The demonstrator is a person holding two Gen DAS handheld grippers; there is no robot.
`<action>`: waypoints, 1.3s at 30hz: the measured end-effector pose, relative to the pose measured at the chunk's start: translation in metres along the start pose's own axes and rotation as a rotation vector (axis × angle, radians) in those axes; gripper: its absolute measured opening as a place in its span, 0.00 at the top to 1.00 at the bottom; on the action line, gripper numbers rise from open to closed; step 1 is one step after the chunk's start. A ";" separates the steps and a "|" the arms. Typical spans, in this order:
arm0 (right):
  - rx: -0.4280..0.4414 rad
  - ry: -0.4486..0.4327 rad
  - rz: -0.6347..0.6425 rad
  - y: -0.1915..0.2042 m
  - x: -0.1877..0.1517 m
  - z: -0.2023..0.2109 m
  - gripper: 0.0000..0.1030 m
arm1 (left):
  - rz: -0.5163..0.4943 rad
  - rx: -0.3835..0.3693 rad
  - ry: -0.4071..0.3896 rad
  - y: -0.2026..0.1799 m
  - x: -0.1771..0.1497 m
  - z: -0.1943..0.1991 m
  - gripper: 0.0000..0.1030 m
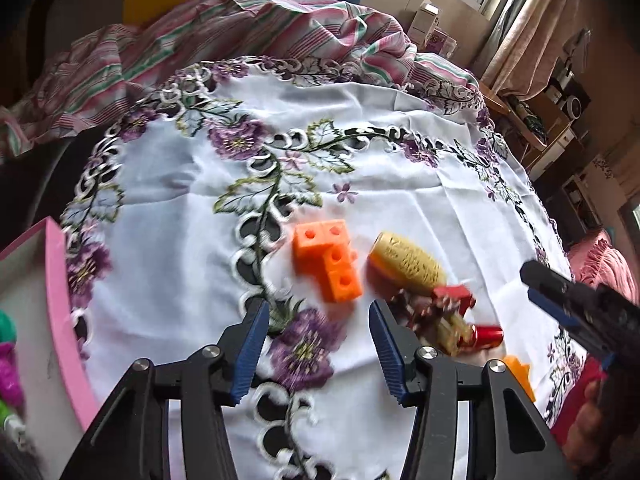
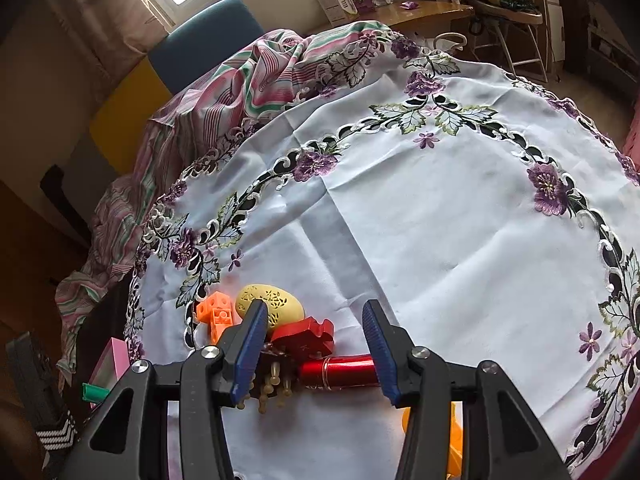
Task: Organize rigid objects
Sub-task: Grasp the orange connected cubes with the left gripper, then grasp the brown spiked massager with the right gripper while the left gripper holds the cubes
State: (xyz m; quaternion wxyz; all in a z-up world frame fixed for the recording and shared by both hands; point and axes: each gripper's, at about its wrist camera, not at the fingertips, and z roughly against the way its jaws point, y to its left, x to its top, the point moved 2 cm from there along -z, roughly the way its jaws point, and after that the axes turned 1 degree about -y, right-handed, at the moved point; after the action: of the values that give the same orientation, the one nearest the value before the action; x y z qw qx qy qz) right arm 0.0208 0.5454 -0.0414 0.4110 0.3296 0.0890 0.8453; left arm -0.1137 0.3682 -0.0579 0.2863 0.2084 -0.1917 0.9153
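An orange block piece (image 1: 330, 262) lies on the white embroidered tablecloth (image 1: 180, 216), just ahead of my open, empty left gripper (image 1: 318, 320). Right of it lie a yellow perforated egg (image 1: 408, 262), a red piece (image 1: 454, 294), a small brush with pale bristles (image 1: 450, 330) and a red tube (image 1: 486, 336). My right gripper (image 2: 314, 328) is open and empty above the red tube (image 2: 340, 368), the red piece (image 2: 306, 334) and the brush (image 2: 272, 384). The egg (image 2: 270, 304) and orange block (image 2: 216, 312) sit beyond its left finger. The right gripper shows in the left wrist view (image 1: 560, 296).
A pink tray (image 1: 60, 320) at the left holds green and magenta items (image 1: 8, 356). Another orange piece (image 1: 520, 372) lies near the right. A striped cloth (image 1: 240, 28) is bunched at the table's far side. A blue chair (image 2: 204, 36) and a wooden desk (image 2: 424, 12) stand beyond.
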 end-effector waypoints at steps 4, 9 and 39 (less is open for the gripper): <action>0.009 0.010 -0.007 0.000 0.000 -0.002 0.52 | -0.022 0.016 0.021 -0.008 0.010 -0.023 0.49; 0.015 0.020 -0.011 0.000 -0.001 -0.004 0.52 | -0.029 0.044 0.064 -0.008 0.017 -0.054 0.63; -0.005 0.182 0.423 0.069 -0.047 -0.053 0.22 | -0.029 0.006 -0.130 0.041 -0.084 0.080 0.81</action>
State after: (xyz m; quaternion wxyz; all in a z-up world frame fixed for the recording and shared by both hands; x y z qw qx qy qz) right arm -0.0356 0.4723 -0.0755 0.2159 0.2624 0.0525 0.9390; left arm -0.0538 0.2619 -0.0421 0.2858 0.2710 -0.2040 0.8962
